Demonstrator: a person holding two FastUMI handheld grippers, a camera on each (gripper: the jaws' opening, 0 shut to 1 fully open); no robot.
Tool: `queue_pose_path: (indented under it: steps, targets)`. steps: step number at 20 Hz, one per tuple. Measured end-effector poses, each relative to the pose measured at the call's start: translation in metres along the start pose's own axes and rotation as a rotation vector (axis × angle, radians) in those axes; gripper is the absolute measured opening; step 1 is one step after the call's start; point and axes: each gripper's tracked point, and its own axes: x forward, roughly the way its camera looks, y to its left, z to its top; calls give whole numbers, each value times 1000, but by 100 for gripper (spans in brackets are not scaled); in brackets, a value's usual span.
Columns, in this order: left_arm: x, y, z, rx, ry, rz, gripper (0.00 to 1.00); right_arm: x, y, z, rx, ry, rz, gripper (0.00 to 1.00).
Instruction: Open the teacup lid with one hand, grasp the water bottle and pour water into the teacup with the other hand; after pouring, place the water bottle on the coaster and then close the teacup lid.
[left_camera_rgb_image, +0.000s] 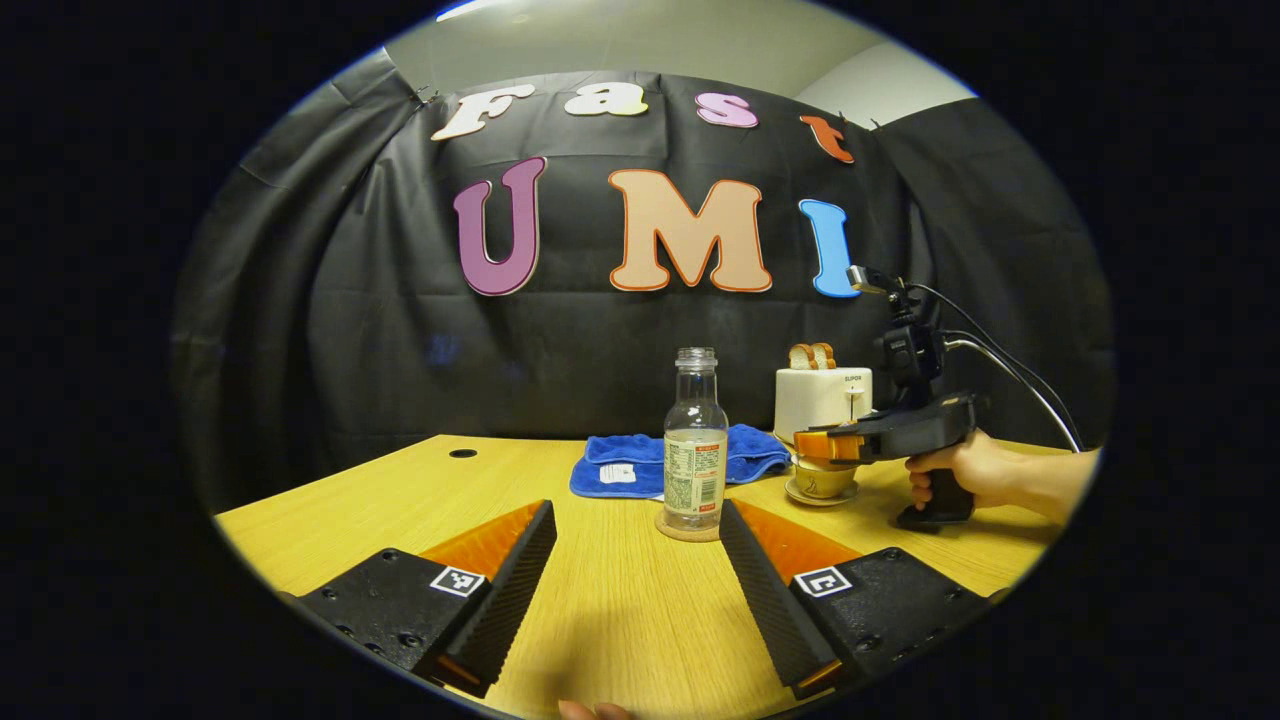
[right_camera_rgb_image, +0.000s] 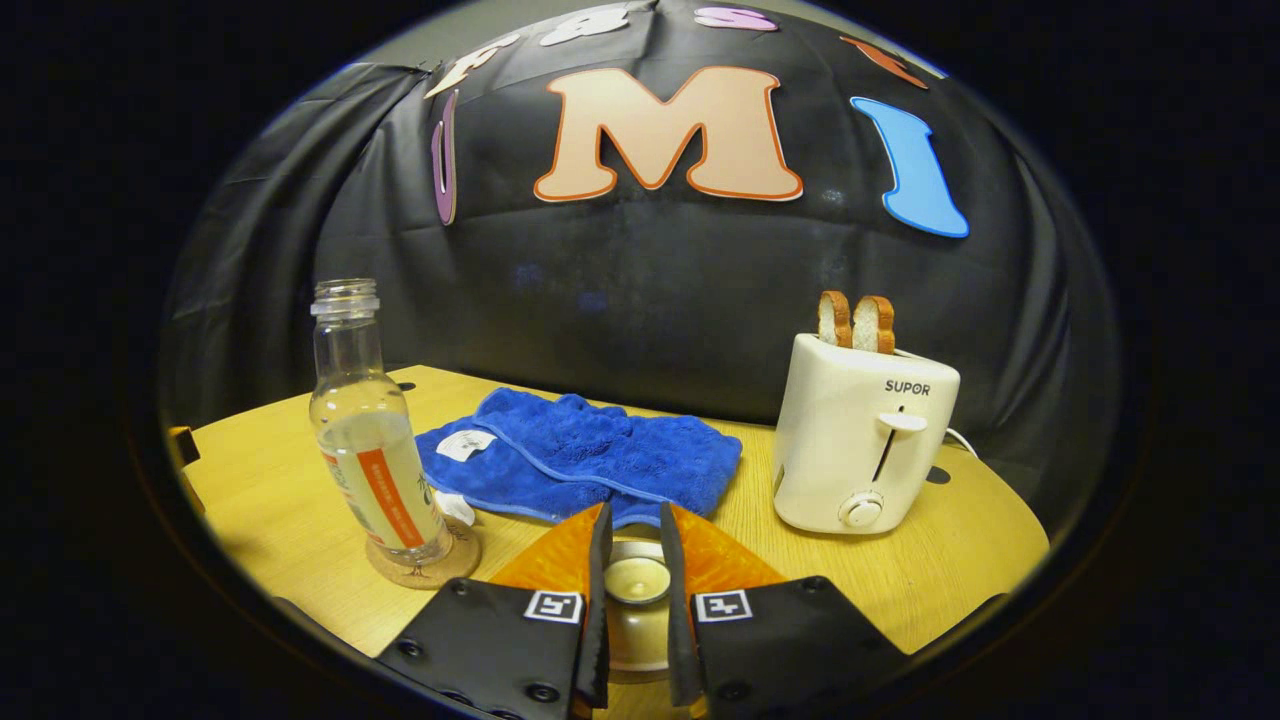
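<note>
A clear, capless water bottle (left_camera_rgb_image: 695, 450) (right_camera_rgb_image: 375, 450), part full, stands upright on a round coaster (left_camera_rgb_image: 687, 530) (right_camera_rgb_image: 425, 570). My left gripper (left_camera_rgb_image: 635, 515) is open, low over the table, with the bottle just ahead between its fingers and untouched. To the right, a hand holds my right gripper (left_camera_rgb_image: 815, 445) directly over the teacup (left_camera_rgb_image: 822, 482) on its saucer. In the right gripper view, my right gripper (right_camera_rgb_image: 636, 512) is shut on the knob of the cream teacup lid (right_camera_rgb_image: 637, 580). I cannot tell whether the lid rests on the cup.
A blue towel (left_camera_rgb_image: 625, 465) (right_camera_rgb_image: 580, 450) lies behind the bottle. A cream toaster (left_camera_rgb_image: 822, 398) (right_camera_rgb_image: 860, 440) with two bread slices stands behind the teacup. The wooden table (left_camera_rgb_image: 620, 620) has a cable hole (left_camera_rgb_image: 462, 453) at the back left.
</note>
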Motion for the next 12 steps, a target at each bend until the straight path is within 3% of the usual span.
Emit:
queue_pose_path:
  steps: [7,12]
  targets:
    - [-2,1,1,-1,1,3,96,1,0,-2,14,-11,3,29]
    - [-3,4,0,-1,6,19,96,-2,2,-5,44,-27,14,43]
